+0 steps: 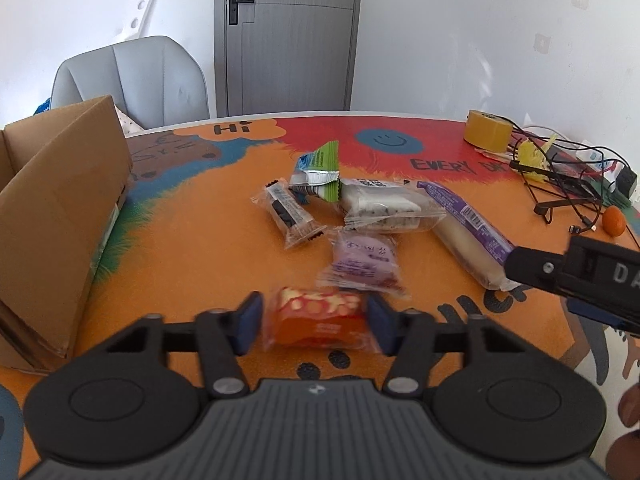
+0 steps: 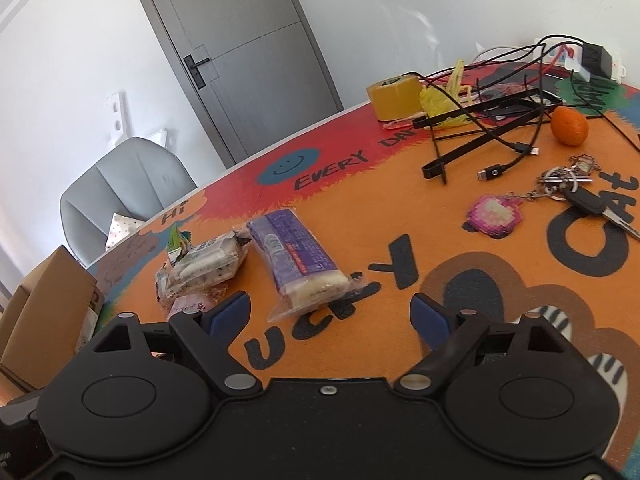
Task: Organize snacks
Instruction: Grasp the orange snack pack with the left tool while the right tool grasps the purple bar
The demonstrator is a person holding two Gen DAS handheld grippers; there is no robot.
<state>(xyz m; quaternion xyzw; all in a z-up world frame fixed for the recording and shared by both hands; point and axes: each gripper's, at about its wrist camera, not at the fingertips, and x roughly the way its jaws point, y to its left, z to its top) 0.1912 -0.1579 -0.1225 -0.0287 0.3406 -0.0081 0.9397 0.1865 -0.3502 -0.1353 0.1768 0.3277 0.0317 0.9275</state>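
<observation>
An orange snack packet [image 1: 316,320] lies on the colourful table mat [image 1: 200,248], and my left gripper [image 1: 316,326] is shut on it, a blue pad against each end. Beyond it lie a small purple packet [image 1: 362,262], a clear packet with a dark bar [image 1: 288,212], a green packet [image 1: 320,168], a white cake packet [image 1: 384,204] and a long purple bread packet [image 1: 468,232]. My right gripper [image 2: 330,316] is open just short of the near end of the long purple bread packet [image 2: 300,260]; nothing is pressed between its pads. An open cardboard box [image 1: 52,216] stands at the left.
At the far right of the table are a tape roll [image 1: 486,130], tangled black cables [image 2: 492,128], an orange fruit [image 2: 570,126] and keys with a pink charm [image 2: 576,192]. A grey chair [image 1: 132,80] stands behind the table, with a grey door [image 1: 288,36] beyond.
</observation>
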